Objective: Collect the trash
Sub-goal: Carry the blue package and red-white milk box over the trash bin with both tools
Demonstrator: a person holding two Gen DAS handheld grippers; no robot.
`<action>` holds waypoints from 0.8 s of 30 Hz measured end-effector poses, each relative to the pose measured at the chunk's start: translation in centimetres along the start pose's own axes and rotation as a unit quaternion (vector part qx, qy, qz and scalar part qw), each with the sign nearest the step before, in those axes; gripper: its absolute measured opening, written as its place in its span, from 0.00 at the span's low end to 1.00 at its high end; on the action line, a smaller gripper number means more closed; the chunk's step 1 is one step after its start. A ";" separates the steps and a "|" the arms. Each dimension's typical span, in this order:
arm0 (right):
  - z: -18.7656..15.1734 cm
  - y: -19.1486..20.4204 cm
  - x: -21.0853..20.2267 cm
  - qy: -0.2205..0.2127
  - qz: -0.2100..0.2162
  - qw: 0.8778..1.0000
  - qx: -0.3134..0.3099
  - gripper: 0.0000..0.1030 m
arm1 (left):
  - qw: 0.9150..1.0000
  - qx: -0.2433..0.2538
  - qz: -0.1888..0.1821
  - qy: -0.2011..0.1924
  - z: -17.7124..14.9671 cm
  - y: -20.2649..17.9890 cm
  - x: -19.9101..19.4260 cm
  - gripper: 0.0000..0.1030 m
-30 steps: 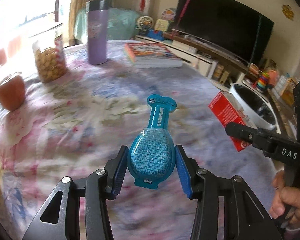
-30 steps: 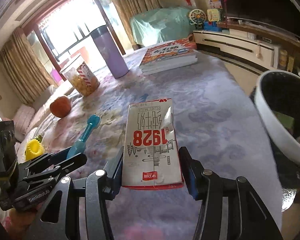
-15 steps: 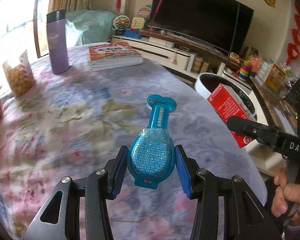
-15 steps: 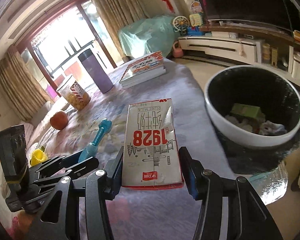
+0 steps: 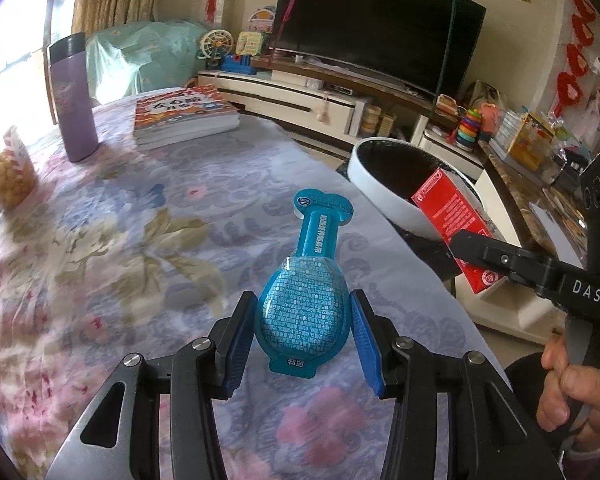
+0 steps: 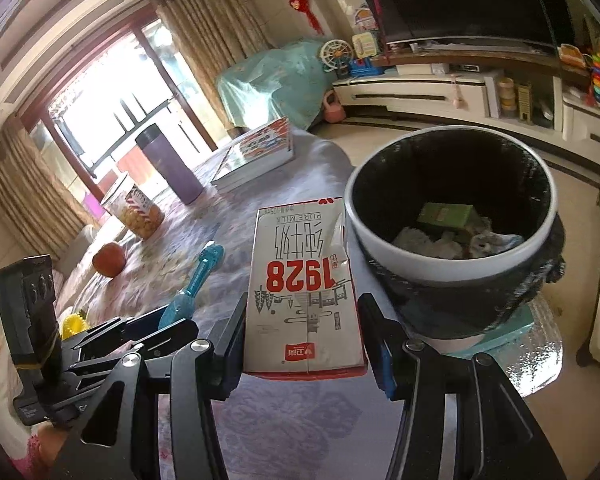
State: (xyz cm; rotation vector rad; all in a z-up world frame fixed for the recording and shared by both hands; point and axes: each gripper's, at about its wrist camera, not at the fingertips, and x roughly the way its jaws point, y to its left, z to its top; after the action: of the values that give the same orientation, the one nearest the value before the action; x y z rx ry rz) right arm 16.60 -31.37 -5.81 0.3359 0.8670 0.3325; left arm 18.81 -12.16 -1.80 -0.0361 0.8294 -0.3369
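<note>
While left claw (image 5: 302, 330) grips blue packet (image 5: 304, 308), right claw (image 6: 303, 334) grips milk carton (image 6: 302, 296).

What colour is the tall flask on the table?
Purple flask with a dark lid, clearest in the left wrist view.

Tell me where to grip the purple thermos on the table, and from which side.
Grip the purple thermos around its straight mid-body, coming in level from the open table side. It stands upright, and the snack jar and books flank it, so probably avoid those sides.

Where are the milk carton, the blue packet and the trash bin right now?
milk carton (image 6: 302, 280): right wrist view, printed front face.
blue packet (image 5: 302, 314): left wrist view, its round body.
trash bin (image 6: 384, 236): right wrist view, white rim.
</note>
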 end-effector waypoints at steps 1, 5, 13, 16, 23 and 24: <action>0.1 -0.2 -0.1 -0.001 -0.001 1.000 0.002 0.51 | 1.000 0.001 -0.001 0.000 0.1 -0.2 0.1 0.44; 0.4 -1.1 -0.7 -0.007 -0.006 1.000 0.007 0.51 | 1.000 0.010 -0.006 0.001 0.5 -1.0 0.7 0.44; 0.9 -3.1 -1.7 -0.018 -0.016 0.999 0.021 0.51 | 1.000 0.025 -0.013 -0.001 1.7 -2.2 1.6 0.44; 1.2 -3.7 -1.9 -0.021 -0.020 0.999 0.024 0.51 | 0.999 0.030 -0.016 -0.002 2.2 -2.9 1.8 0.44; 1.8 -5.1 -2.4 -0.026 -0.029 0.999 0.030 0.51 | 0.999 0.044 -0.024 -0.005 3.3 -4.2 2.5 0.44; 1.9 -5.3 -2.5 -0.027 -0.030 0.999 0.031 0.51 | 0.999 0.045 -0.025 -0.005 3.4 -4.5 2.5 0.44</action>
State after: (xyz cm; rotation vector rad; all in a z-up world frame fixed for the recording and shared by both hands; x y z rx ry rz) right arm 17.33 -37.40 -5.19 0.3743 0.8344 0.2405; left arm 21.57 -17.51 -0.59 0.0257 0.8029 -0.4206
